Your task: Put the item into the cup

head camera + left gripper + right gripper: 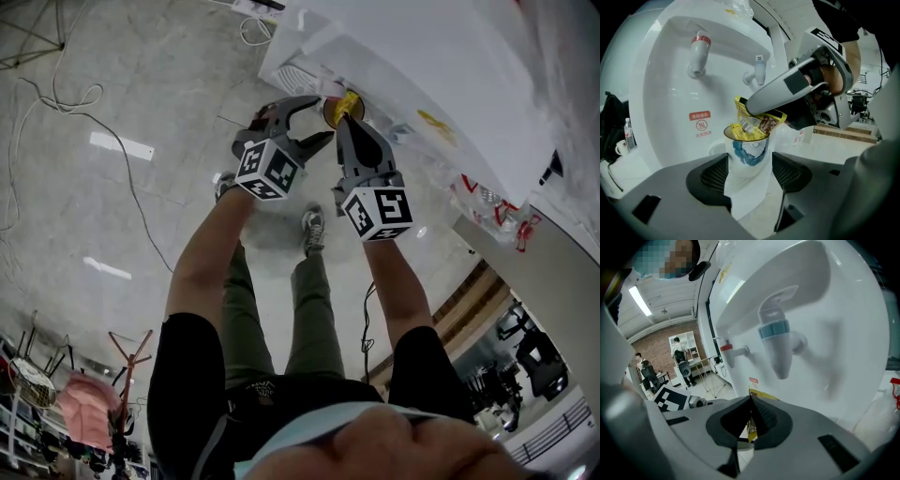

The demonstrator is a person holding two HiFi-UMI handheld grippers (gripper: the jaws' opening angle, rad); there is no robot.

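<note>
A white paper cup (pixel 749 157) with a blue pattern sits between the pads of my left gripper (pixel 749 173), which is shut on it. A yellow snack packet (pixel 754 123) stands tilted in the cup's mouth, its lower end inside the rim. My right gripper (pixel 749 104) comes in from the right and pinches the packet's top. In the right gripper view the right gripper (pixel 751 414) is shut, with a yellow edge of the packet (pixel 751 433) showing between the pads. From the head view both grippers meet at the cup (pixel 332 113) in front of a white water dispenser (pixel 441 75).
The dispenser's red tap (pixel 699 52) and blue tap (pixel 760 71) hang just above and behind the cup. A bottle (pixel 629 133) and a mug (pixel 620 148) stand at the far left. Cables (pixel 56 98) lie on the floor.
</note>
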